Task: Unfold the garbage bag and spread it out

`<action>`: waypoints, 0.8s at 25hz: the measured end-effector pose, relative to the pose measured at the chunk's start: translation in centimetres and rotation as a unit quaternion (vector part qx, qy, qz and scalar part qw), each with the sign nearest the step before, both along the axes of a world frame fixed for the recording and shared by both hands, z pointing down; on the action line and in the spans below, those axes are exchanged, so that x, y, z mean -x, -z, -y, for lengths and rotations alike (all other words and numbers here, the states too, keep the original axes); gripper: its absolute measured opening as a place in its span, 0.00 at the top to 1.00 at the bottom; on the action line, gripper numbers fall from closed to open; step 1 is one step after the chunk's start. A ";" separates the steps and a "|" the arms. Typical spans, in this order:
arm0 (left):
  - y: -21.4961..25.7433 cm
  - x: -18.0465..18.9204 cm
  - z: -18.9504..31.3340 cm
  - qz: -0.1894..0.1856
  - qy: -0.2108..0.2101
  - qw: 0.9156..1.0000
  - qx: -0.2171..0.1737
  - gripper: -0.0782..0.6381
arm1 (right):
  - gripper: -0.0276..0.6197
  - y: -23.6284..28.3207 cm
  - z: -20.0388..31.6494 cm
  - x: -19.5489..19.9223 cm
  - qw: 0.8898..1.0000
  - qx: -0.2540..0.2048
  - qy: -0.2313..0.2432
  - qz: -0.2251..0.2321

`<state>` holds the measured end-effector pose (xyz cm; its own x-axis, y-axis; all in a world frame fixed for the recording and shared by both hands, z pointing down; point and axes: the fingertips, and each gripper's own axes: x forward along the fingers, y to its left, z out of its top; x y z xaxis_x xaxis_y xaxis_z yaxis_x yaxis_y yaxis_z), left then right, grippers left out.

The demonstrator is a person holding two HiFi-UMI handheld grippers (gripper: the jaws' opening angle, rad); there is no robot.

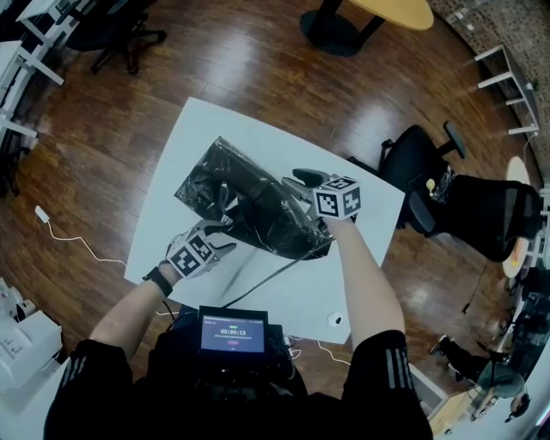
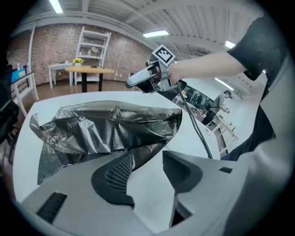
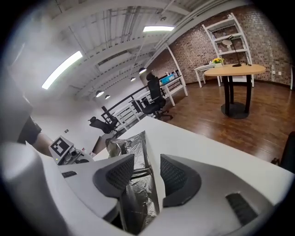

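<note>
A black garbage bag (image 1: 241,202) lies partly unfolded and crumpled on the white table (image 1: 215,125). In the left gripper view the bag (image 2: 106,126) spreads ahead, and its near edge runs behind the left finger (image 2: 113,175). My left gripper (image 1: 223,234) sits low at the bag's near edge with its jaws apart and bare table between them (image 2: 146,159). My right gripper (image 1: 301,179) hovers above the bag's right side. Its jaws (image 3: 146,166) stand wide, and the bag (image 3: 133,147) shows below and between them, not touched by the pads.
A thin dark cable (image 1: 275,275) runs over the table's near part towards the right gripper. A small white disc (image 1: 335,320) lies near the front edge. Black office chairs (image 1: 421,163) stand to the right, and a round wooden table (image 1: 387,13) stands beyond.
</note>
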<state>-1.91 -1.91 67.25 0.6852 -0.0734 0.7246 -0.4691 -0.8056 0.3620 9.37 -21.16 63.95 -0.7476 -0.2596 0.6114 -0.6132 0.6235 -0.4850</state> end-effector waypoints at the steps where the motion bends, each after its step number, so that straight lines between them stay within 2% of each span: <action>1: 0.6 -0.2 0.0 -0.005 0.000 1.000 -0.005 0.59 | 0.64 0.2 -0.3 -0.4 1.000 -0.001 -0.002 -0.004; 4: 2.0 -1.7 -0.9 -0.019 -0.023 0.999 -0.020 0.59 | 0.64 -0.5 -1.8 -1.7 0.999 0.006 0.007 -0.031; 8: 2.0 -5.3 -2.7 -0.029 -0.056 0.998 -0.021 0.59 | 0.64 -3.1 -5.2 -3.5 0.994 0.031 0.045 -0.095; 11: 0.9 -8.0 -3.8 -0.025 -0.082 0.996 -0.021 0.59 | 0.64 -5.5 -7.6 -5.0 0.984 0.046 0.079 -0.150; 15: -1.4 -9.6 -4.9 -0.003 -0.110 0.994 -0.014 0.59 | 0.65 -7.5 -9.2 -5.9 0.974 0.048 0.102 -0.196; 20: -3.2 -9.1 -5.4 0.018 -0.117 0.993 0.005 0.59 | 0.82 -8.9 -8.8 -7.1 0.970 0.036 0.097 -0.221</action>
